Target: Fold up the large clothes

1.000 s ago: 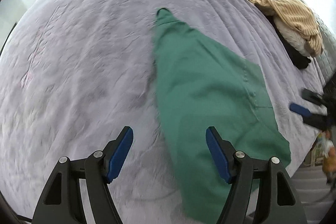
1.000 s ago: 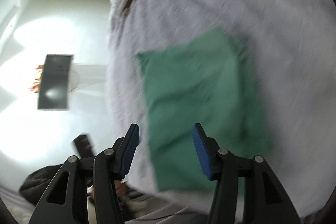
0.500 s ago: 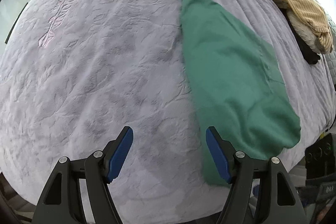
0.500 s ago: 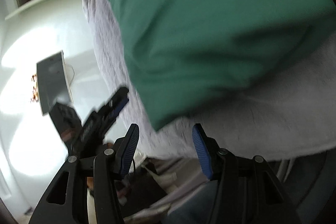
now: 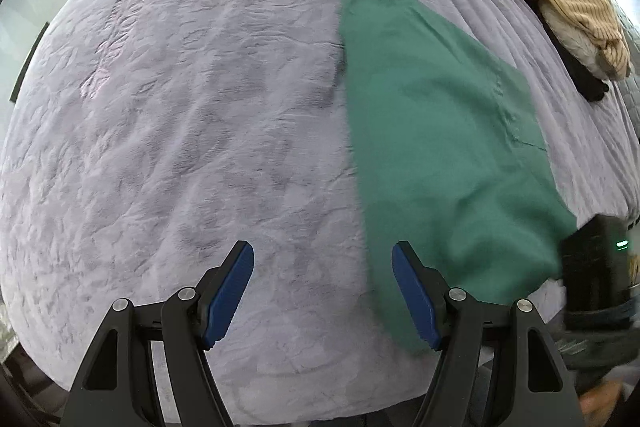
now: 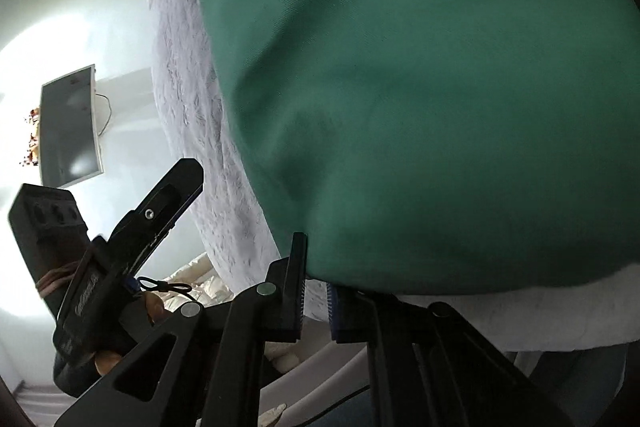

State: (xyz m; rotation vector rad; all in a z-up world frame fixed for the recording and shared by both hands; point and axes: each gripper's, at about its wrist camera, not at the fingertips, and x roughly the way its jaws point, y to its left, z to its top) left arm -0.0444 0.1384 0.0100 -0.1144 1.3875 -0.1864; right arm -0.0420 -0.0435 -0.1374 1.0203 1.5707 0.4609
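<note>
Folding barely begun: green garment (image 5: 436,155) lies flat on the bed (image 5: 192,131).
My right gripper (image 6: 316,297) looks nearly closed at its near edge, hold unclear; left gripper (image 5: 322,291) wide open, empty.

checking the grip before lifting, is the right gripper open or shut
Nearly shut: the right gripper has only a thin gap between its pads at the green cloth's near edge. Whether it actually pinches cloth, cannot tell.

Left gripper (image 5: 322,291) hovers with its blue-padded fingers (image 5: 230,291) spread wide, nothing between them. Right gripper (image 6: 316,297) sits with its jaws drawn nearly together, a narrow gap remaining; whether they pinch anything cannot be told.
</note>
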